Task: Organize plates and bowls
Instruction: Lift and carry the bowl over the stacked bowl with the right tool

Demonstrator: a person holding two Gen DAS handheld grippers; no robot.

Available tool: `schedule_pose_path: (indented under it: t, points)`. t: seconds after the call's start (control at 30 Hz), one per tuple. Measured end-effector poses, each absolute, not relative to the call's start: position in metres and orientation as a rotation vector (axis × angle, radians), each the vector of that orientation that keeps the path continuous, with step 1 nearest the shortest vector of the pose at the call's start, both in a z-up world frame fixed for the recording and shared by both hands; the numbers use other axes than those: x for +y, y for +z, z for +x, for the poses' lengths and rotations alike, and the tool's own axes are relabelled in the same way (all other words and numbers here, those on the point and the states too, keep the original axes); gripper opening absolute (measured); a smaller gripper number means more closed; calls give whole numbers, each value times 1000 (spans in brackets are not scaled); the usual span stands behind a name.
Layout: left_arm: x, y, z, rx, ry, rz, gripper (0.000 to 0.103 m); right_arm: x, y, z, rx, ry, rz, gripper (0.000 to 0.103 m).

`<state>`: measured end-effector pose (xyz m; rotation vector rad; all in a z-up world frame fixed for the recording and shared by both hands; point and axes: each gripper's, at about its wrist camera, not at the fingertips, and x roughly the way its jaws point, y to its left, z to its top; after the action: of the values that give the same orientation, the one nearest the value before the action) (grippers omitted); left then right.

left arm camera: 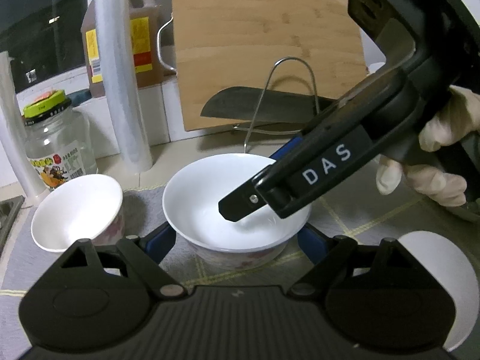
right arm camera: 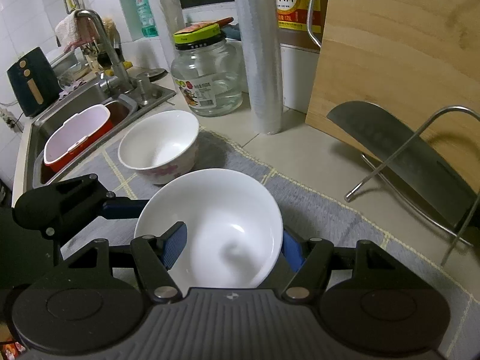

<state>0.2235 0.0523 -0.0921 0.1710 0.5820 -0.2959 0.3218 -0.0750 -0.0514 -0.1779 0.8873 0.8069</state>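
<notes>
Seemingly mid-stacking: both left tongs (left arm camera: pixel 234 246) and right tongs (right arm camera: pixel 231 249) straddle the near bowl (right arm camera: pixel 210 225) unclamped; next, close and lift it toward the far bowl (right arm camera: pixel 159 144).

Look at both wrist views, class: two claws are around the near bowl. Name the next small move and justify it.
Probably close one claw on the near bowl and lift it toward the second bowl for stacking. The right claw straddles the rim, one finger inside, not visibly pinching. The left claw flanks the bowl's sides. Both bowls sit upright on the grey mat, apart.
</notes>
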Motion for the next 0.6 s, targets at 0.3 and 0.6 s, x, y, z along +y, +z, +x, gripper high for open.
schedule_pose_path:
  t: [0.3,0.6]
  points:
    - [46,-79,198,574,-321,181,88,-91,-36,293,866,813,-162,73]
    - [33,-68,171,571,-333,184,88,-108,-17,260,827,809,-164,73]
